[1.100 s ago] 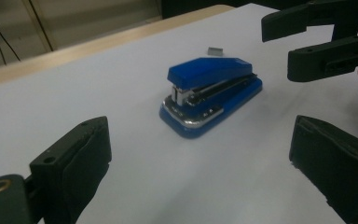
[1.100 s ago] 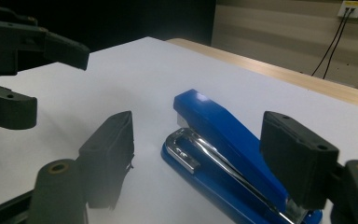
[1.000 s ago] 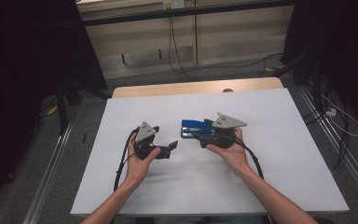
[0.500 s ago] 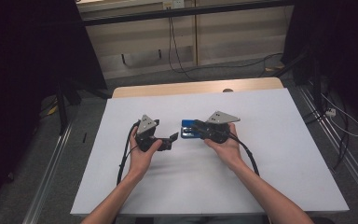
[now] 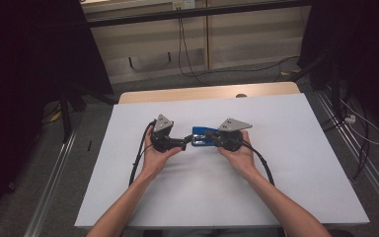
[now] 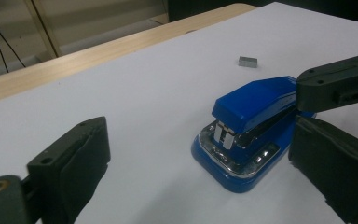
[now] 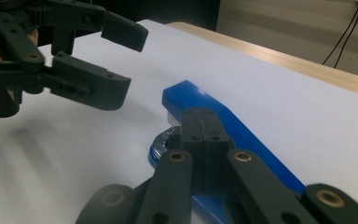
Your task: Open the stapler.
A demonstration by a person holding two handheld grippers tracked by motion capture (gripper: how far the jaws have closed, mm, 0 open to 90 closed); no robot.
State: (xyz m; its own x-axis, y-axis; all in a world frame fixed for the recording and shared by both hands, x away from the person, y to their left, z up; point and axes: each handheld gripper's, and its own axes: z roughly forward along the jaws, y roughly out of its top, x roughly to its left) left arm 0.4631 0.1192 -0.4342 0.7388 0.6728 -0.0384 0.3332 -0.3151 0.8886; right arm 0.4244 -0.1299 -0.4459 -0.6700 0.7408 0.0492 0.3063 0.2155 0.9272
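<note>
A blue stapler [image 5: 203, 137] lies on the white table top [image 5: 286, 163], its chrome mouth [image 6: 223, 140] facing my left gripper. My left gripper [image 5: 183, 143] is open, its two pads [image 6: 81, 163] wide apart, and the stapler's front [image 6: 242, 135] sits just ahead of them, untouched. My right gripper [image 7: 205, 133] reaches over the stapler [image 7: 223, 116] from the other end. Its jaws have just been closing and now stand pressed together, and I see nothing between them. Its tip [image 6: 335, 88] rests at the stapler's rear top.
A small grey block of staples [image 6: 248, 61] lies on the white sheet beyond the stapler. The wooden table edge [image 5: 207, 93] runs along the far side. Cables trail from both grippers toward the person's forearms.
The left gripper has moved right, close to the stapler's front. The right hand has stayed by the stapler.
</note>
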